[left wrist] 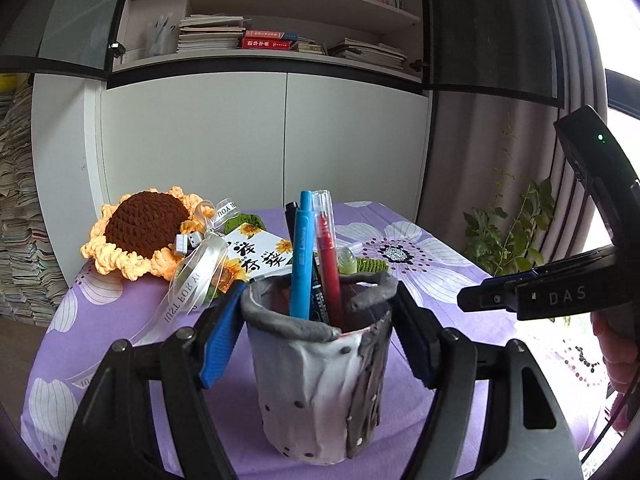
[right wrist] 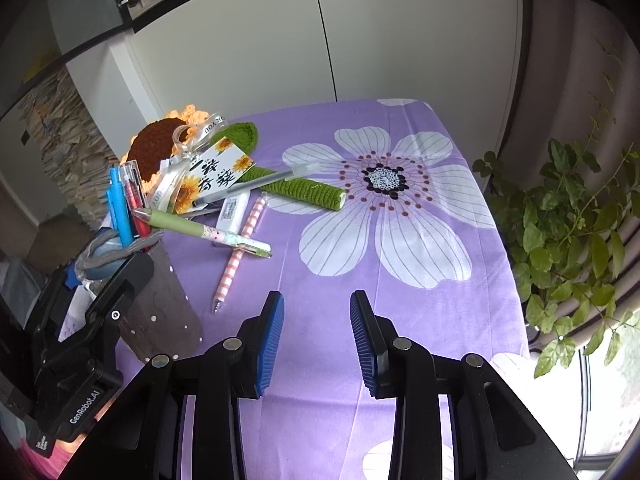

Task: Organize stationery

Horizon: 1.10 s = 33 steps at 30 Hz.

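The pen cup (left wrist: 316,368) stands at the table's near left between the left gripper's (left wrist: 316,332) pads, which press its sides. Loose pens lie beyond it: the pink striped pen (right wrist: 239,256) runs near-to-far, its tip just left of the empty, spread right gripper (right wrist: 317,336), the nearer tool. Only the right wrist view shows these pens.

Purple floral tablecloth (right wrist: 400,320), pen holder (left wrist: 316,380), pens (right wrist: 236,260)
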Tool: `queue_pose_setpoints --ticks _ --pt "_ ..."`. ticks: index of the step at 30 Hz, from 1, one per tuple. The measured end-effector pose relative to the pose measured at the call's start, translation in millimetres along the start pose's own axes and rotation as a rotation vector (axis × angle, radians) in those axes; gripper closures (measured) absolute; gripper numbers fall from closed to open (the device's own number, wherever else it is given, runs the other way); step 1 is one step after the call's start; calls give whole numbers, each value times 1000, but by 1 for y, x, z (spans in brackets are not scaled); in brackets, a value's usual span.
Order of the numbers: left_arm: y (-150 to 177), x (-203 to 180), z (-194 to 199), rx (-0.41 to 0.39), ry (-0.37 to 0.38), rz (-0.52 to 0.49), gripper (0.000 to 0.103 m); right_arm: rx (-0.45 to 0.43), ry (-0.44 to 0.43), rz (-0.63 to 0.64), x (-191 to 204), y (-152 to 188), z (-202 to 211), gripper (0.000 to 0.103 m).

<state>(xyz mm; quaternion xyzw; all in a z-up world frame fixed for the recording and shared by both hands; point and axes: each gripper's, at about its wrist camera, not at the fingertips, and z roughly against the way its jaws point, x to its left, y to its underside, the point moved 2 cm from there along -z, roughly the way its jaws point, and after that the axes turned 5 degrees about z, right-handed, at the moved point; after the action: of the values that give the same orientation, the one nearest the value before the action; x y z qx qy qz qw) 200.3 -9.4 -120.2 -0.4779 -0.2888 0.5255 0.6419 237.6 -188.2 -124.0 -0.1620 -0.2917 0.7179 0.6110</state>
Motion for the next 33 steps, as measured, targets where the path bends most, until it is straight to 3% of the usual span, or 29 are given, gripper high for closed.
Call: queue_pose_setpoints --ticks 4,7,18,33 --pt "7 5 2 61 20 36 32 -1 -9 -3 2 4 3 68" --pt "15 6 1 111 22 52 24 -2 -18 -5 5 7 6 68" --pt "23 3 21 102 2 22 19 -24 -19 22 21 20 27 68" --pt "17 19 76 65 -9 111 13 -64 -9 35 41 39 59 68"
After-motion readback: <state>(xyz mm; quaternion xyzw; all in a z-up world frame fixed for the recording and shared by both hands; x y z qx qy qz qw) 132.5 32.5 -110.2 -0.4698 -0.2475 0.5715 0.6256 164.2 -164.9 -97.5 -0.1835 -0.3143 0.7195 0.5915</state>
